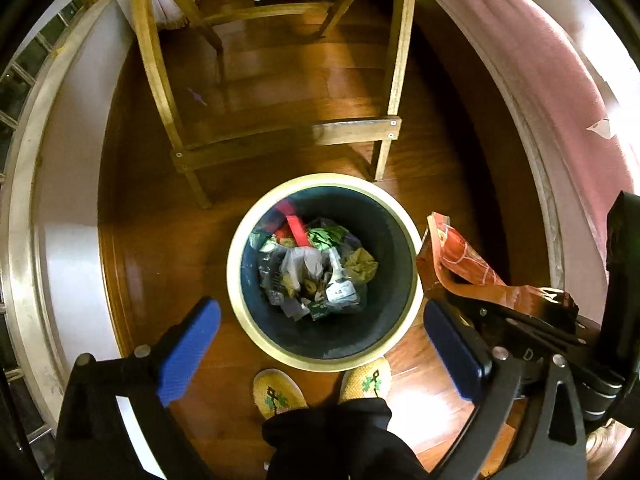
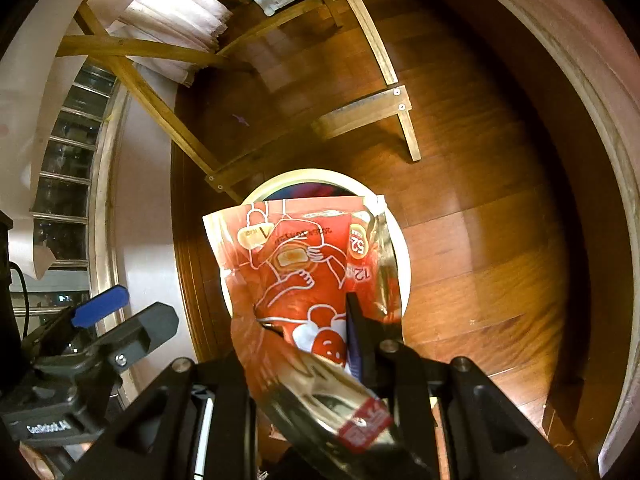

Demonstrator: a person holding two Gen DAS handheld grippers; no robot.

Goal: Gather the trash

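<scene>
The step in hand looks like the drop: the left gripper [image 1: 320,354] hangs pointing straight down with its blue-padded jaws spread wide and nothing between them, directly above the round cream-rimmed bin with a dark liner [image 1: 240,280] standing on the wooden floor. The right gripper [image 2: 308,344] is clamped on a crumpled red foil snack bag with white cartoon line drawings [image 2: 296,264], which juts forward from its jaws and, from its own camera, hides most of the bin's mouth; seen from the left gripper, the bag hangs just past the bin's right rim, so it is probably not fully over the opening yet. The next move calls for shifting the bag inward over the mouth, then parting the right jaws. The bin is partly filled with mixed rubbish [image 1: 316,268]: clear plastic film, green leafy scraps, crumpled brownish paper, a red strip, a small labelled wrapper.
</scene>
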